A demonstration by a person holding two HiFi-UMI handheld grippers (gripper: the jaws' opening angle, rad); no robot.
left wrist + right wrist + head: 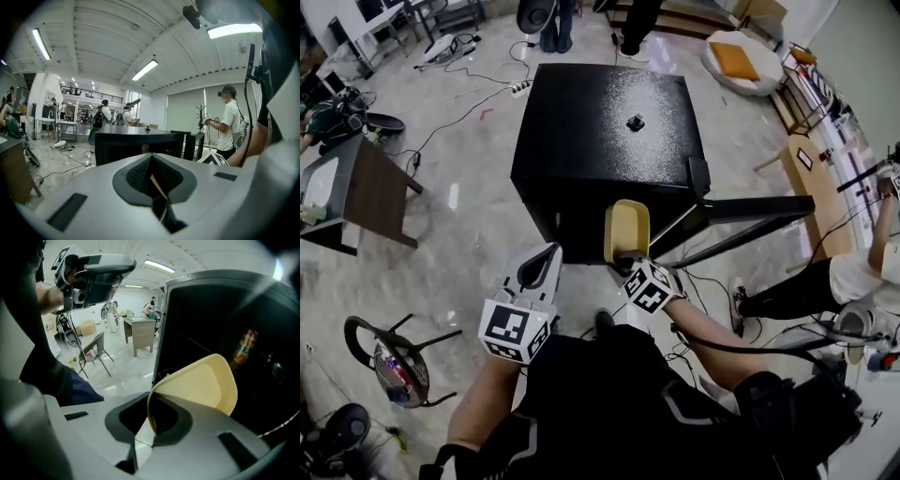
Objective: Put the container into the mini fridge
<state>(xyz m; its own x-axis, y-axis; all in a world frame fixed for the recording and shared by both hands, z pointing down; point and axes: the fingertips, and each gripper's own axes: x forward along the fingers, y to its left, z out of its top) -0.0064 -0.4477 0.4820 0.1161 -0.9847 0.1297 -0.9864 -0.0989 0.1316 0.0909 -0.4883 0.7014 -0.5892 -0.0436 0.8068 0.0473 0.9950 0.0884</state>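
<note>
The cream container point(626, 230) is held by its rim in the clenched jaws of the right gripper point(630, 262), just in front of the open mini fridge point(600, 122). The left gripper point(540, 270) is closed tight on nothing. The container should be pushed in slowly, kept away from the bottle point(243, 350) inside, and let go only once it is resting.
</note>
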